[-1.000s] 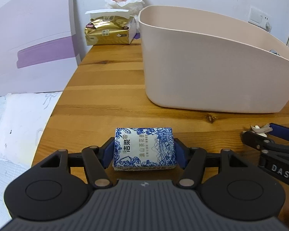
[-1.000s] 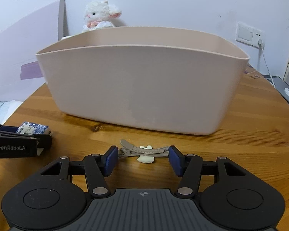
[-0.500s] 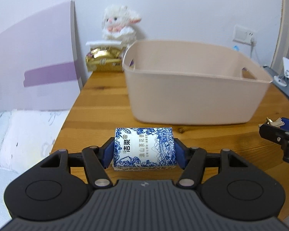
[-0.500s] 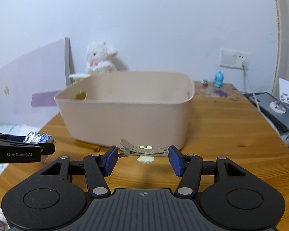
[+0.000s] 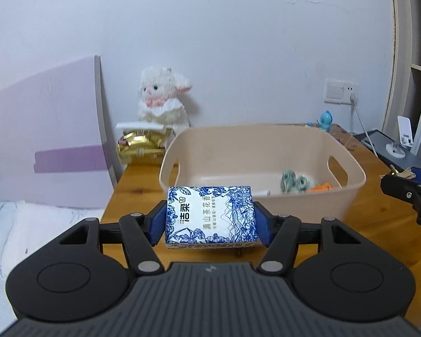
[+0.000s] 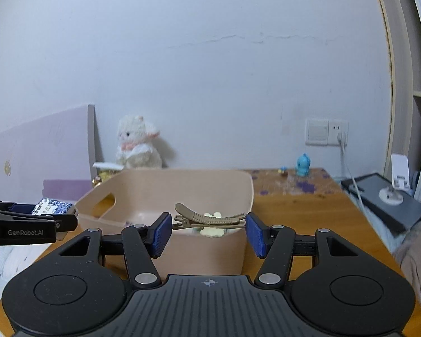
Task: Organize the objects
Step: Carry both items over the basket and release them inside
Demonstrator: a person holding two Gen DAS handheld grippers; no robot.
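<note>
My left gripper (image 5: 211, 220) is shut on a blue-and-white tissue pack (image 5: 210, 214), held in the air just before the near wall of the beige bin (image 5: 348, 179). My right gripper (image 6: 209, 231) is shut on a tan hair clip (image 6: 207, 219) with a cream flower, lifted in front of the bin (image 6: 247, 196). Inside the bin lie green hair ties (image 5: 293, 181) and an orange piece (image 5: 321, 187). The left gripper (image 6: 28, 224) with the tissue pack (image 6: 52, 207) also shows at the left of the right wrist view. The right gripper's tip (image 5: 407, 189) shows at the right edge of the left wrist view.
A plush lamb (image 5: 161, 99) and a gold tissue packet (image 5: 140, 146) stand at the back left of the wooden table (image 6: 308, 210). A small blue figurine (image 6: 303, 165), a tablet with a white stand (image 6: 390, 199) and a wall socket (image 6: 327, 132) are at the right. A bed (image 5: 28, 224) lies left.
Both grippers have risen well above the table with their objects, from table level to above the bin's rim. The bin's inside now shows.
</note>
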